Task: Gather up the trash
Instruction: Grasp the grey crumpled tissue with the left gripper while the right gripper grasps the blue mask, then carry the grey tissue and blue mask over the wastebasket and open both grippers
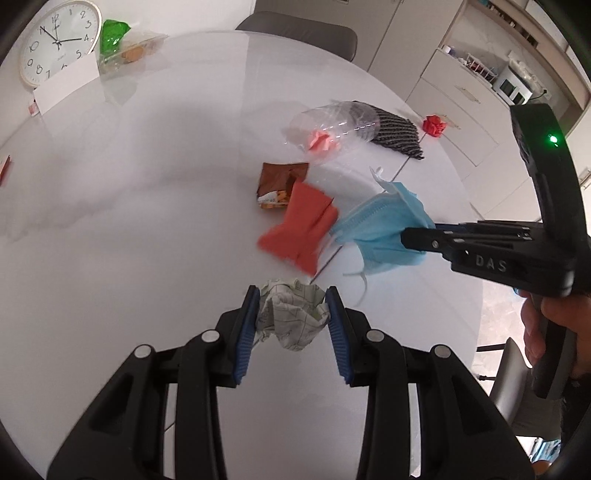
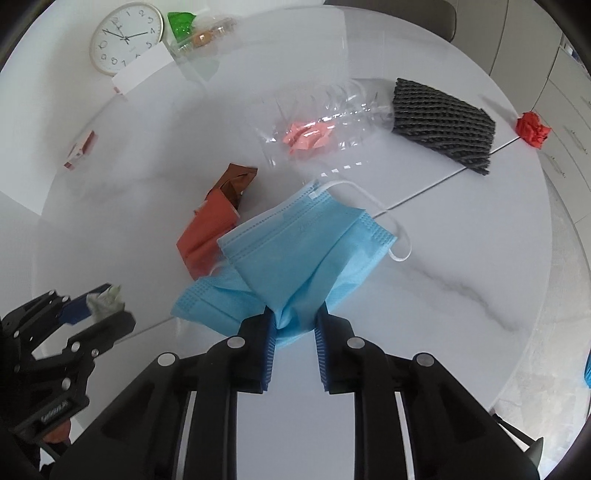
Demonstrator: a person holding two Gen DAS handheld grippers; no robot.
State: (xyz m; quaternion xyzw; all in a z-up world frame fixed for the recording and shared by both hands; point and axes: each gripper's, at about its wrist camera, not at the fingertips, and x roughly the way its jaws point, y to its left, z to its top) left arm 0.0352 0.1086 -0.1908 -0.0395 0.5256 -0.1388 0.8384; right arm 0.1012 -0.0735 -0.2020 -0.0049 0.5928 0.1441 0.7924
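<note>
Trash lies scattered over a round white marbled desk [image 2: 461,258], most of it gathered around the centre. Largest of the pieces is a clear crushed plastic bottle [image 2: 332,110] lying on its side past the centre, with a pink crumpled scrap [image 2: 308,136] showing through its wall. Touching its far end is a dark ribbed foam sleeve [image 2: 443,122], which stretches toward the right edge. A blue face mask [image 2: 295,251] comes next: the right gripper [image 2: 293,328] has its fingers pinching the mask's lower folds, so the mask is bunched at the blue pads and fans out above the desk, one white ear loop trailing to the right. Beside the mask, toward the centre, lies an orange-red folded paper [image 1: 299,229], and partly under its far end a brown snack wrapper [image 1: 282,181]. Nearer the front edge, the left gripper [image 1: 291,314] holds a crumpled ball of printed paper [image 1: 290,314] squeezed between its fingers, clear of the desk top. A small red crumpled wad [image 2: 532,129] sits at the right edge, just beyond the foam sleeve. At the far left edge stand a white wall clock [image 1: 57,42], a white card [image 1: 68,85] leaning before it, and a green packet [image 1: 112,33] beside a clear bag of snacks [image 1: 136,48].
</note>
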